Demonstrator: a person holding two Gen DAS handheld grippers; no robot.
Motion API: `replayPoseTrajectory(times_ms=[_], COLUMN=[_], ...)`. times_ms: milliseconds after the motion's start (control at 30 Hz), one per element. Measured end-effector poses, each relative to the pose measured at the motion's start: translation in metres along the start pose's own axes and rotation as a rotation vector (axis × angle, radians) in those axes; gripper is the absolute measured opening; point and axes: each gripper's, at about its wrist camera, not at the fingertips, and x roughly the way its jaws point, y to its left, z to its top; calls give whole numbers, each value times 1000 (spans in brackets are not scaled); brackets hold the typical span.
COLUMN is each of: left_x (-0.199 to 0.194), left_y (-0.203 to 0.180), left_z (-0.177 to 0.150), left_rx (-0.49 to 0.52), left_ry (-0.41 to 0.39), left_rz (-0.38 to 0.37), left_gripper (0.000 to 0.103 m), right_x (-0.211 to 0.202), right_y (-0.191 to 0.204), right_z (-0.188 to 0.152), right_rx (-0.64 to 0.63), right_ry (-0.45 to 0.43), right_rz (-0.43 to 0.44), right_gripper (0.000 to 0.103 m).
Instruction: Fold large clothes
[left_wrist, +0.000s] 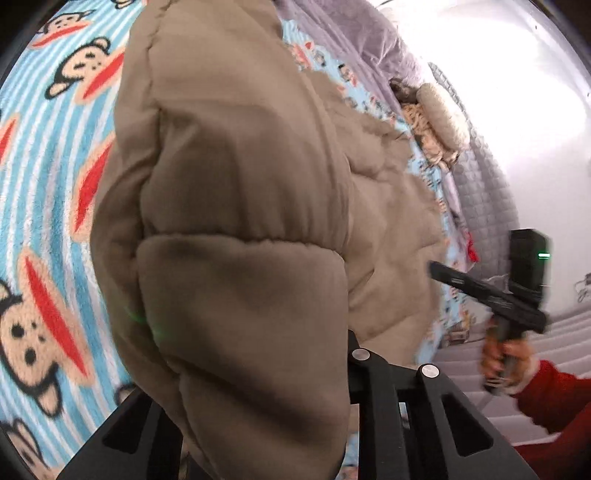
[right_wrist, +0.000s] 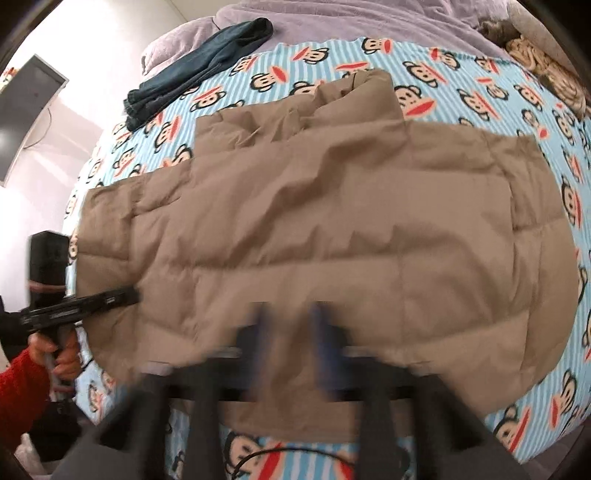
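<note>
No readable brand text or labels anywhere. Tan quilted puffer jacket (right_wrist: 325, 236), soft matte fabric with stitched puffy panels, lay spread flat across the bed on a fleece blanket (right_wrist: 480, 99) with blue-white stripes and a cartoon monkey-face print. Left gripper (right_wrist: 122, 296) touched the jacket's left edge; in its own view a padded fold (left_wrist: 236, 258) draped over the jaws, hiding them, so cannot tell their state. Right gripper (right_wrist: 291, 325) hovered over the jacket's near hem, blue-tipped fingers (right_wrist: 321, 328) blurred, jaws narrowly apart with nothing between. Dark blue folded garment (right_wrist: 199, 70) sat on a lavender plush cover (right_wrist: 369, 22) behind.
</note>
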Motion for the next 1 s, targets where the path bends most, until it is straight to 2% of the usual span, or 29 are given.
replayPoseTrajectory(times_ms=[133, 233, 333, 400, 500, 633, 733, 833, 1000], left_x=[-19, -24, -16, -6, 18, 61, 74, 91, 127], left_y=[-42, -87, -132, -163, -213, -274, -290, -309, -326], left_z=[2, 7, 14, 18, 23, 27, 20, 22, 19], left_rx=[-9, 22, 48, 67, 105, 188, 233, 254, 264], left_ry=[-25, -40, -41, -39, -26, 12, 33, 42, 100], left_rz=[-54, -45, -31, -19, 29, 139, 211, 255, 292], left_gripper=[25, 25, 25, 25, 25, 25, 25, 25, 27], right_x=[24, 43, 54, 61, 71, 85, 91, 83, 28], right_y=[-8, -18, -30, -44, -64, -89, -99, -110, -158], right_z=[15, 26, 33, 37, 36, 34, 34, 35, 21], right_rx=[-31, -5, 52, 113, 196, 297, 332, 351, 375], right_ry=[-15, -16, -9, 7, 33, 75, 110, 143, 88], right_rz=[4, 40, 95, 167, 273, 401, 468, 490, 491], right_gripper=[15, 15, 15, 15, 11, 6, 5, 5, 10])
